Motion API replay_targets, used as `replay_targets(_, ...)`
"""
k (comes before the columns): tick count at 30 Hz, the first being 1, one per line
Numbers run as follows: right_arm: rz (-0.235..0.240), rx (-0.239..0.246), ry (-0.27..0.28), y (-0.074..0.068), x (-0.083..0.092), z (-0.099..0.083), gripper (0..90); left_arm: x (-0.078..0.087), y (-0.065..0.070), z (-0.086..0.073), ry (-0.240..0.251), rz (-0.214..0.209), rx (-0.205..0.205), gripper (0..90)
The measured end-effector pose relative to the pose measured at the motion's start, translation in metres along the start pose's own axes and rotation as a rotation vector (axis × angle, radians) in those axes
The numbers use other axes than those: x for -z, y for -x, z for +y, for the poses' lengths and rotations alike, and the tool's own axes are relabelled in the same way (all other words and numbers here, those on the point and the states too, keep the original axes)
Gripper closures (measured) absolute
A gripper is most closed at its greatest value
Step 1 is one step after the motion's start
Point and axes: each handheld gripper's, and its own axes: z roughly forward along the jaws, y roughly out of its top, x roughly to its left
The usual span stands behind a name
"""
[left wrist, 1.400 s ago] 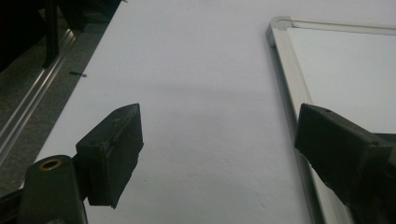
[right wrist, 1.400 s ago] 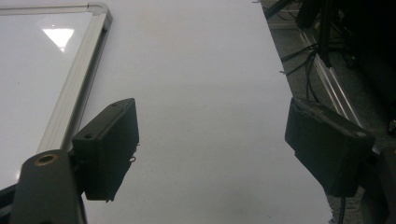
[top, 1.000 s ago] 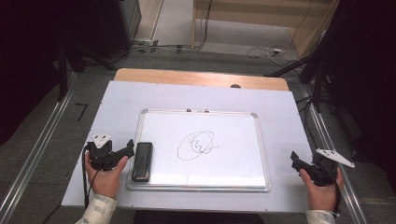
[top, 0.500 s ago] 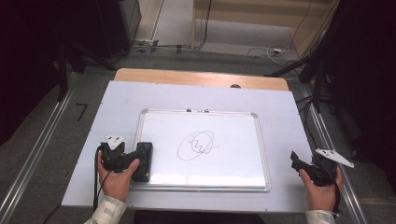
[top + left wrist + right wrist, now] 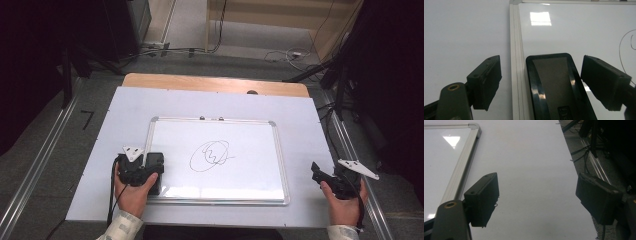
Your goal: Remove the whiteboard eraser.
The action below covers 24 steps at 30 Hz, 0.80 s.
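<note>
- One counter [image 5: 125,115], covered in white.
- One whiteboard [image 5: 250,150] lying on it, with one black scribble [image 5: 211,155] drawn near its middle.
- One black eraser [image 5: 156,172] on the whiteboard's left edge; the left gripper view shows it too [image 5: 554,85].
- Two grippers: the left gripper [image 5: 139,172] and the right gripper [image 5: 336,181].
- Two black fingers on each gripper, four altogether, one pair [image 5: 485,81] in the left gripper view and one pair [image 5: 482,196] in the right gripper view.
- Two grey three-cornered plates, one per gripper.
- Two hands, one on each gripper: left hand [image 5: 131,196], right hand [image 5: 344,207].
</note>
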Motion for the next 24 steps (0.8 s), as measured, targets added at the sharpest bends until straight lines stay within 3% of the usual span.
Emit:
replay_targets(15,-0.004,-0.002,0.001,0.001,0.0,0.0,18.5,-0.006,0.01,-0.005,-0.037,-0.006,-0.031,35.0)
replay_targets(24,-0.005,-0.003,-0.001,0.001,0.0,0.0,18.5,-0.008,0.01,-0.006,-0.054,-0.023,-0.031,37.5)
